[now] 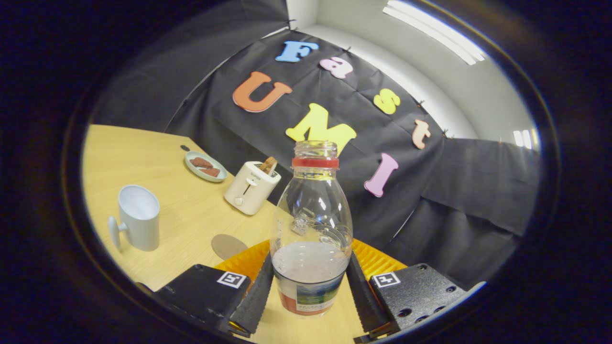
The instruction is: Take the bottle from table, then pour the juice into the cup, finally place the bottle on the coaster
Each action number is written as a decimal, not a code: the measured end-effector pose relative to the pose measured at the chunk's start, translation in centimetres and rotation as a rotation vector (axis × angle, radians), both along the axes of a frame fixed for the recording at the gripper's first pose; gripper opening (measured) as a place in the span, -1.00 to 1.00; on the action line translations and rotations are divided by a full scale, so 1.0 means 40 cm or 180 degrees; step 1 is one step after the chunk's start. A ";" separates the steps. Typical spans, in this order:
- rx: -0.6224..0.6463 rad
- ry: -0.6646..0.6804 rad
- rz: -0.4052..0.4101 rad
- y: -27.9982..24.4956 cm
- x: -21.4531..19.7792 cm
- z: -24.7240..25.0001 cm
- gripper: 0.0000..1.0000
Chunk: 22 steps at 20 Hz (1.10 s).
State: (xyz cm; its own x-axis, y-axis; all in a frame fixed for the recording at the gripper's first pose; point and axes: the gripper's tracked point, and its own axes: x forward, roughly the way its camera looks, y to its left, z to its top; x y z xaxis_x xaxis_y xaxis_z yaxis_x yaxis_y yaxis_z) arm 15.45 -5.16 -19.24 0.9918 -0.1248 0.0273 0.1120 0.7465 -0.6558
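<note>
Tool [310, 291] grips the bottle [311, 229] low on its body, both fingers pressed against it. Juice remains inside, so pouring looks undone; the cup [138, 217] waits far left on the tabletop [191, 215], the coaster [228, 246] nearer.

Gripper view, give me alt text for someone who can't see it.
The gripper is shut on an uncapped clear bottle part full of liquid. Beyond it on the wooden table stand a pale mug, a round coaster, a toaster and a plate of food.
</note>
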 end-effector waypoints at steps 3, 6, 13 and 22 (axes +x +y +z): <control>-0.0582 0.0009 0.0046 0.040 0.009 -0.007 0.62; -0.0926 0.0009 0.0055 0.076 0.015 -0.021 0.62; -0.1822 -0.0002 -0.0109 0.107 0.013 -0.015 0.62; -0.2587 0.0021 -0.0120 0.139 0.012 -0.002 0.62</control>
